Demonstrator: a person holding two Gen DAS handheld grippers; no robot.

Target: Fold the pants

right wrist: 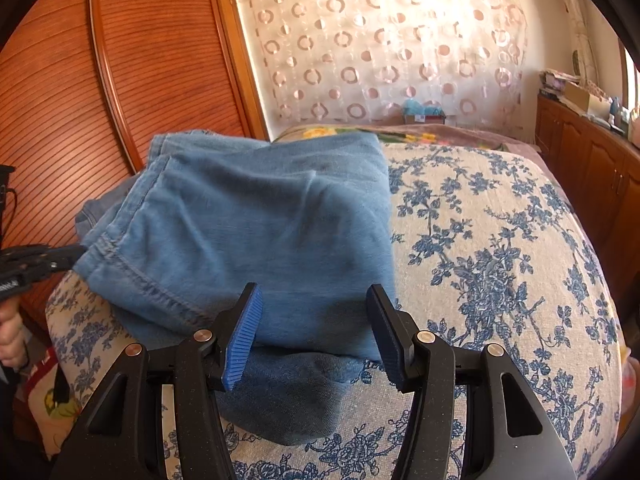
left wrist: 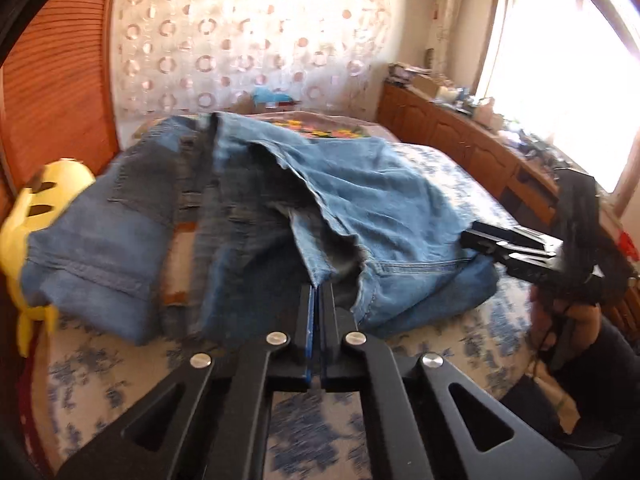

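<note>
Two layers of jeans (right wrist: 256, 236) sit mid-frame on the bed (right wrist: 500, 240), mid-fold I'd say. Left hand-held gripper (left wrist: 316, 292) pinches a denim edge tight; right hand-held gripper (right wrist: 314, 320) gapes wide, gripping nothing. Next it probably needs grabbing the near edge.

A: Where are the pants (right wrist: 256, 224)?
B: Centre to ten o'clock, folded blue denim on the floral bedspread (right wrist: 500, 240).
A: The right gripper (right wrist: 316, 320)?
B: At six o'clock, jaws apart over the near denim edge, blue pads (right wrist: 244, 336) clear of it.
A: Anything at nine o'clock?
B: The left gripper (right wrist: 60, 256), touching the stitched hem; its jaws are hidden.
</note>
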